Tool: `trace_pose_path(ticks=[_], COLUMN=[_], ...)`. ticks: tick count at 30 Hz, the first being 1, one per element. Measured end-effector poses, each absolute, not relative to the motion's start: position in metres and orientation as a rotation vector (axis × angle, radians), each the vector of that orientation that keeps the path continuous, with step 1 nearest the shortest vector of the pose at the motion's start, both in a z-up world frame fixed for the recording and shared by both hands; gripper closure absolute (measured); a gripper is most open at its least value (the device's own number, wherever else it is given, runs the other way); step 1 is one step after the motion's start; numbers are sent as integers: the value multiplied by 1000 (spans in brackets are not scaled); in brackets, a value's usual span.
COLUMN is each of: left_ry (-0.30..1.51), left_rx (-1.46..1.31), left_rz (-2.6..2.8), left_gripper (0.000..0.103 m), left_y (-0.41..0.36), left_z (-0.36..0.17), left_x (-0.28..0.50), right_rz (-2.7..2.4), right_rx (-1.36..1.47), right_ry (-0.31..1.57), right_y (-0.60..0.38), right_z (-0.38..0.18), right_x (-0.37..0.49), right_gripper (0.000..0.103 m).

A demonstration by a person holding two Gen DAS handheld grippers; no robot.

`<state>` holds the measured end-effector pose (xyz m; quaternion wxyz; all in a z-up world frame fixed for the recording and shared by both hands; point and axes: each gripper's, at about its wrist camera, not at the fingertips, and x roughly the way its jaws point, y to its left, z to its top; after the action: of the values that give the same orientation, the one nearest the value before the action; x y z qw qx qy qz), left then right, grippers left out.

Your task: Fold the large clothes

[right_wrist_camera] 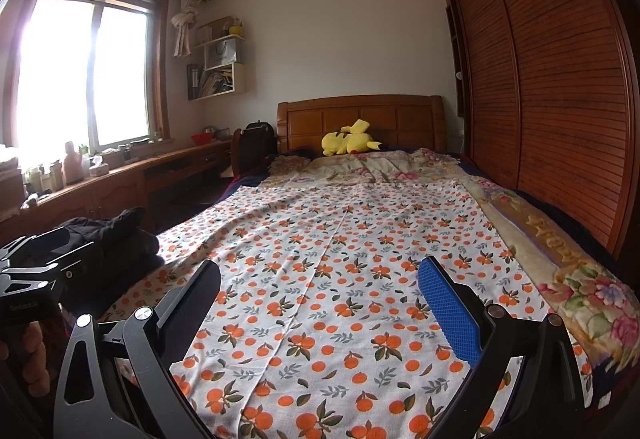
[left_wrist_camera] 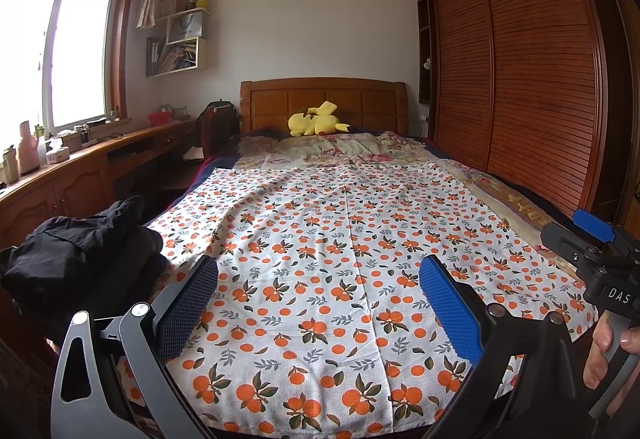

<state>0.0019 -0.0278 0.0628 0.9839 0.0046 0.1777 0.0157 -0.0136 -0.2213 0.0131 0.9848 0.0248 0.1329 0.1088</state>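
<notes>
A pile of black clothes (left_wrist_camera: 76, 259) lies at the bed's near left corner, also in the right wrist view as dark clothes (right_wrist_camera: 116, 239). A white cloth printed with oranges (left_wrist_camera: 344, 259) (right_wrist_camera: 340, 279) is spread flat over the bed. My left gripper (left_wrist_camera: 318, 279) hovers open above the cloth's near end, nothing between its blue pads, the black pile just to its left. My right gripper (right_wrist_camera: 320, 281) is open too, over the cloth further right. The right gripper's body shows at the left view's right edge, a hand on its handle.
A yellow plush toy (left_wrist_camera: 316, 121) rests at the wooden headboard (left_wrist_camera: 324, 99) on a floral quilt (right_wrist_camera: 380, 163). A tall slatted wardrobe (left_wrist_camera: 520, 79) lines the right side. A wooden desk (left_wrist_camera: 80, 167) with bottles runs under the window on the left.
</notes>
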Motion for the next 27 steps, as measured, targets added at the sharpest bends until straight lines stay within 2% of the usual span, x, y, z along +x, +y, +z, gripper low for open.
trace_pose_path(ticks=[27], left_ry=[355], left_rx=[7], left_rz=[33], left_gripper=[2], left_y=[-27], left_z=[61], left_x=[2], right_rz=[216], right_rx=[49], right_ry=[264], right_y=[-221], right_z=[13], right_x=[-15], right_gripper=[7])
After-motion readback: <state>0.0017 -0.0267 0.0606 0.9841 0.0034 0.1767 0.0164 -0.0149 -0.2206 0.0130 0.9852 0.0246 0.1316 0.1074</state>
